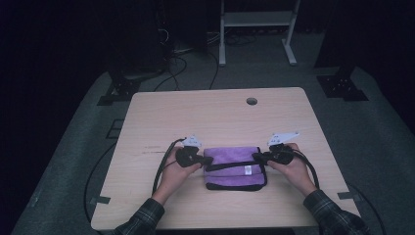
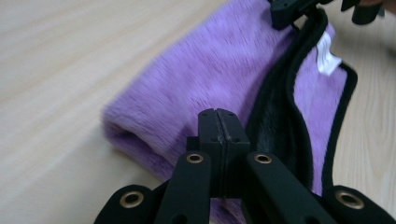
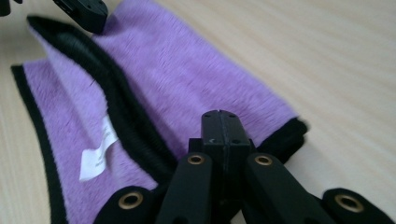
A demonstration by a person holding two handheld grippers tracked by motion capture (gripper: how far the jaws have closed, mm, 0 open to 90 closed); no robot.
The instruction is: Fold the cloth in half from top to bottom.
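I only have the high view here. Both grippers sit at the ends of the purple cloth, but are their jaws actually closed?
Observer: Yes. In the left gripper view the left gripper has its jaws pressed together over the folded purple cloth.
Operator: And the right one?
Observer: The right gripper is closed too, at the cloth's black-trimmed end.
Operator: Any label on it?
Observer: A small white tag lies on the lower layer, beside the black trim.
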